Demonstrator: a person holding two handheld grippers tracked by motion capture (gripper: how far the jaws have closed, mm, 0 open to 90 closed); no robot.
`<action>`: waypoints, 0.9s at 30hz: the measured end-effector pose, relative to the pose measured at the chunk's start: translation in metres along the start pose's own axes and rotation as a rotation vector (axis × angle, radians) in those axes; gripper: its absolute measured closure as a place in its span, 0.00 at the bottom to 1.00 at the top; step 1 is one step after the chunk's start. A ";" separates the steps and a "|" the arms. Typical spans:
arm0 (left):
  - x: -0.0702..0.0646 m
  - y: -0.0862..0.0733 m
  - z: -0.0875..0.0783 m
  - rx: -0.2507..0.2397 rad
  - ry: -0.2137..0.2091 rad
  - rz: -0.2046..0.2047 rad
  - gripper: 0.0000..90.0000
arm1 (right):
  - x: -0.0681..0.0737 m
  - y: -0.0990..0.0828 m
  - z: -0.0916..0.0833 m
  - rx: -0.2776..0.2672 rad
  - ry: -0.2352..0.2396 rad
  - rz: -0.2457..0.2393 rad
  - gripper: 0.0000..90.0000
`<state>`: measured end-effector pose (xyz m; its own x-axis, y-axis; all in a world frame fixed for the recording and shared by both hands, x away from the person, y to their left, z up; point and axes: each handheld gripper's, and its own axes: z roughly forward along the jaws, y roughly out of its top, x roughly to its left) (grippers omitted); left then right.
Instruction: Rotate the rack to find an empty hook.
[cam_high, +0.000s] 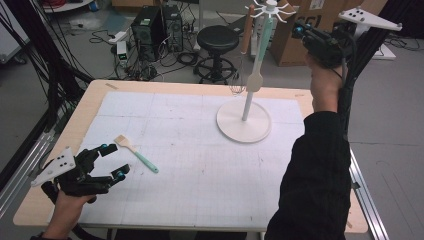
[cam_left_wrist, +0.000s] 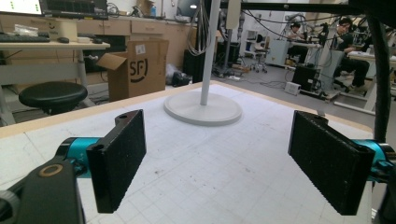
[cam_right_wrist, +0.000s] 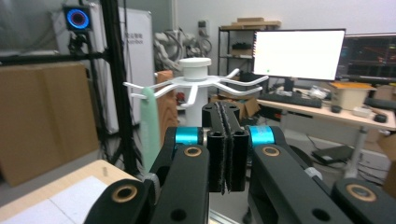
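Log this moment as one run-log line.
left tongs: open, low over mat, beside brush | right tongs: shut, empty, raised by rack top | spatula, whisk: hung on rack

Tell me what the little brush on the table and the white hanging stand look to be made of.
Brush: pale wood-like head, probably, with a matte mint handle that looks like silicone or plastic. Hanging stand: smooth, uniformly white base, pole and hooks, likely plastic or painted metal; the pictures can't settle which.
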<state>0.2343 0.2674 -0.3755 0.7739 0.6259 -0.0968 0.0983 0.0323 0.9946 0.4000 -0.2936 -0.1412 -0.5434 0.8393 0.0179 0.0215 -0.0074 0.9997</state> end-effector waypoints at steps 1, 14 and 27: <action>0.001 0.000 -0.001 0.000 0.001 0.002 0.22 | 0.000 0.001 0.002 0.009 -0.009 -0.004 0.99; 0.004 0.000 -0.008 -0.016 0.014 -0.009 0.22 | 0.017 0.005 0.019 0.029 0.048 -0.026 0.99; 0.005 0.000 -0.011 -0.020 0.016 -0.011 0.22 | 0.028 0.001 0.028 0.030 0.089 -0.026 0.99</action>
<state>0.2312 0.2796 -0.3761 0.7629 0.6376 -0.1074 0.0943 0.0546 0.9940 0.4082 -0.2549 -0.1397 -0.6169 0.7870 -0.0055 0.0312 0.0314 0.9990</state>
